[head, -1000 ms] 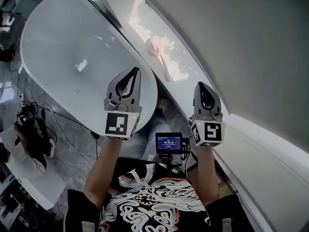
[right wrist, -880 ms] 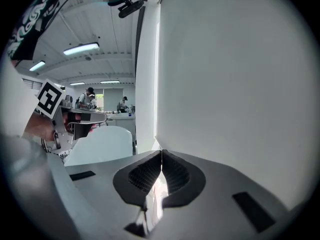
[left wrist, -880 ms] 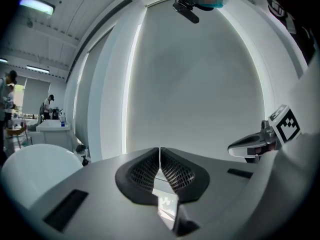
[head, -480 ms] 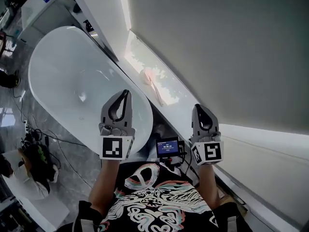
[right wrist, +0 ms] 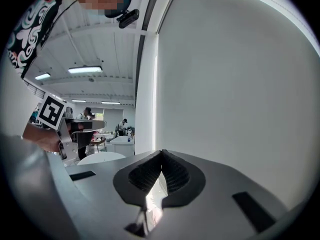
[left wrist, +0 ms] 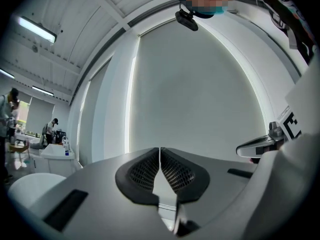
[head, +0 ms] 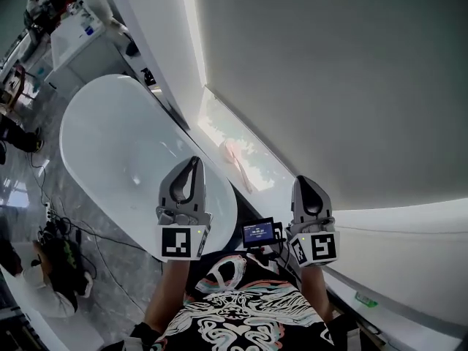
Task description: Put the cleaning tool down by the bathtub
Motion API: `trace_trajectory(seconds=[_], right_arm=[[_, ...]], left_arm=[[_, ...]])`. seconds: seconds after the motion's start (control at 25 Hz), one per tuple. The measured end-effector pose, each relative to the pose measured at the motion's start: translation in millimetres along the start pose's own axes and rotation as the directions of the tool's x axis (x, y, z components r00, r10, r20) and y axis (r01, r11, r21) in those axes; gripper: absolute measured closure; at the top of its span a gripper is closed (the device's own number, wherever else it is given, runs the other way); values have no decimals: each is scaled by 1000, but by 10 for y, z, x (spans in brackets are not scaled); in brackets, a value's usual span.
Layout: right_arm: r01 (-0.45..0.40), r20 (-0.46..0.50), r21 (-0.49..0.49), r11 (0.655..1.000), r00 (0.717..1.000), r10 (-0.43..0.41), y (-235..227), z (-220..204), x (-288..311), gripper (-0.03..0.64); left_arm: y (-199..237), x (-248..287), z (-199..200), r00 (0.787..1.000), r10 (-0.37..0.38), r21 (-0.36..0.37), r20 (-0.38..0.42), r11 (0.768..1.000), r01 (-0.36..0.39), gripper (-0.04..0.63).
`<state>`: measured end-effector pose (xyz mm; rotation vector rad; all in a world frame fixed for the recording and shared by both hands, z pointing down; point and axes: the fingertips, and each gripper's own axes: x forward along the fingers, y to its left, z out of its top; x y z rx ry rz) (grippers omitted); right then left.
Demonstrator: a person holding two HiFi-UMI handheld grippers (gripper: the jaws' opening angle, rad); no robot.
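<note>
1. Tool point(head: 238, 165): pink and long-handled. It was found lying flat on the sunlit ledge point(head: 216, 123) just beside the tub point(head: 117, 145), between the tub's rim and the blind point(head: 329, 86). The head end was turned away from the person and the handle toward them. No gripper was touching it. The flat lie was judged to suit a thing meant to stay put and not slip into the tub.
2. Left gripper point(head: 194, 161): the jaws were seen pressed together with nothing between them. It was held upright over the near rim of the tub, apart from the tool.
3. Right gripper point(head: 306, 181): the jaws were likewise closed tip to tip, and nothing was held. It was raised before the blind, to the right of the tool and apart from it.
4. Carriage: both grippers were pointed up at the blind rather than down at the ledge. This was judged to fit hands with no load to manage.
5. Task status: it was judged done, or all but done, since the tool rested by the tub and was free of both grippers.
6. Screen point(head: 259, 232): small and lit, it was carried at the person's chest between the grippers.
</note>
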<state>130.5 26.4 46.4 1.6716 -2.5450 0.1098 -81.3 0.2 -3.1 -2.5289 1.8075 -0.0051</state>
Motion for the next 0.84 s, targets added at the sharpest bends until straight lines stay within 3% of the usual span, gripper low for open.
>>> trace_trajectory(seconds=[0.12, 0.84], right_arm=[[-1, 25, 2, 1000, 1000, 1, -15, 40, 41, 592], [-44, 15, 15, 999, 999, 44, 120, 103, 185, 591]], left_arm=[[65, -16, 2, 1000, 6, 48, 0, 999, -6, 572], [148, -20, 27, 999, 35, 14, -22, 999, -35, 572]])
